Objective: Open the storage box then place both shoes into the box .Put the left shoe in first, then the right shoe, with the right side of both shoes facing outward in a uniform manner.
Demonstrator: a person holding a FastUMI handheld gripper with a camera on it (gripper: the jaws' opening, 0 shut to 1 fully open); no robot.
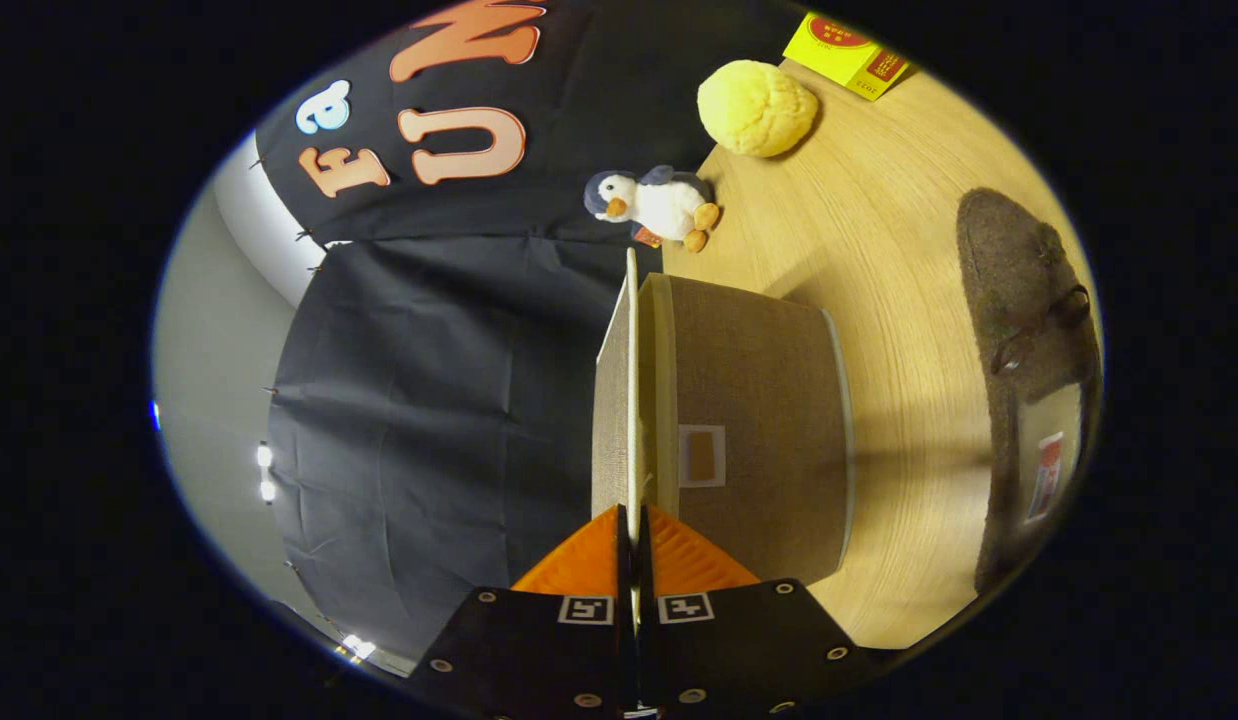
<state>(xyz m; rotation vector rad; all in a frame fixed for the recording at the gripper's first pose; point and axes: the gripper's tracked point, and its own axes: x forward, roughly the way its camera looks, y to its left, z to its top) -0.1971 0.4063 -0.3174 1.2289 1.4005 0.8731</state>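
Pinching the storage box lid by its thin pale edge, fingers pressed together on it, gripper rolled sideways so the wooden table is running up one side.

- Lid: swinging away from the fabric storage box, narrow gap showing between lid and box rim; opening step judged under way, not finished.
- Box: standing on the table just ahead of the fingers, small label window facing the camera.
- Shoe: one brown felt shoe lying on the table beyond the box, well apart from it; cannot tell left from right. Second shoe not being logged.
- Clutter: plush penguin, yellow plush ball, yellow carton sitting at the far table end.

Risks, judged:
- Slipping off the lid, the hold being only on a thin edge; lid dropping shut again.
- Dragging or tipping the light box if the lid is pulled past its hinge limit.
- Choosing the wrong shoe first, sides being hard to tell.
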